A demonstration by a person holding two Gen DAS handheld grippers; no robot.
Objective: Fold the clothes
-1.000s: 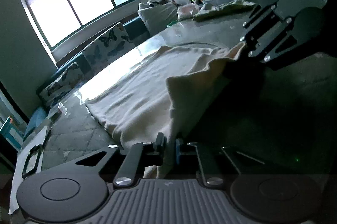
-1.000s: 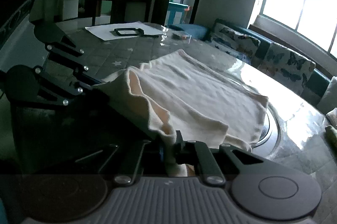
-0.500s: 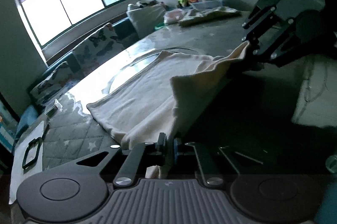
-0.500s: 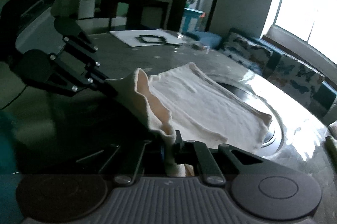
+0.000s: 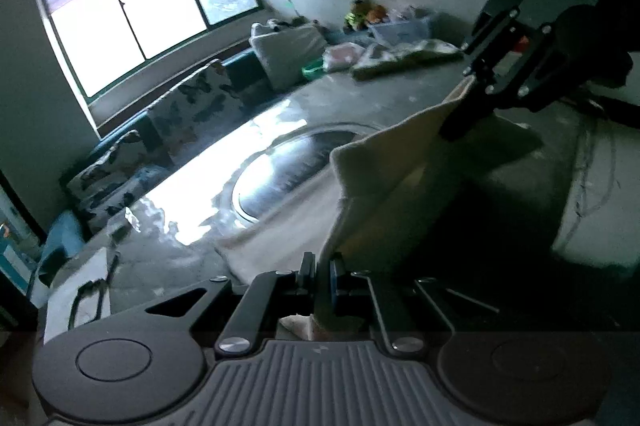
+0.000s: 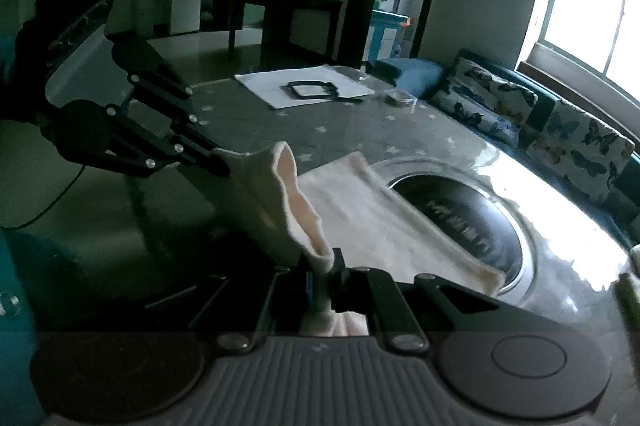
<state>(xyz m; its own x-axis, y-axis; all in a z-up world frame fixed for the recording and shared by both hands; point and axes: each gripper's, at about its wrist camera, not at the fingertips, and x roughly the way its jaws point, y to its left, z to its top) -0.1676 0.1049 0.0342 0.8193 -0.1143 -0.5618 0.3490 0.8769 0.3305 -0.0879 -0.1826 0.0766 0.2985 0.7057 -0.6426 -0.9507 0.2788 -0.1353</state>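
A cream garment (image 5: 384, 178) (image 6: 360, 210) hangs stretched between my two grippers, its far part still lying on the dark table (image 5: 168, 258) (image 6: 360, 130). My left gripper (image 5: 322, 274) is shut on one corner of the cloth. My right gripper (image 6: 322, 274) is shut on the opposite corner. In the left wrist view the right gripper (image 5: 460, 114) shows at the upper right, pinching the cloth's edge. In the right wrist view the left gripper (image 6: 216, 162) shows at the left, holding the other end. The lifted edge sags a little between them.
A round glass turntable (image 5: 288, 170) (image 6: 472, 218) sits mid-table, partly under the garment. White paper with a black frame (image 6: 308, 90) lies at the far end. Butterfly-print sofa cushions (image 6: 532, 118) line the window side. A heap of clothes (image 5: 400, 54) rests at another table end.
Both grippers have risen with the garment's near edge, lifting more cloth off the table. The turntable that the cloth covered now shows.
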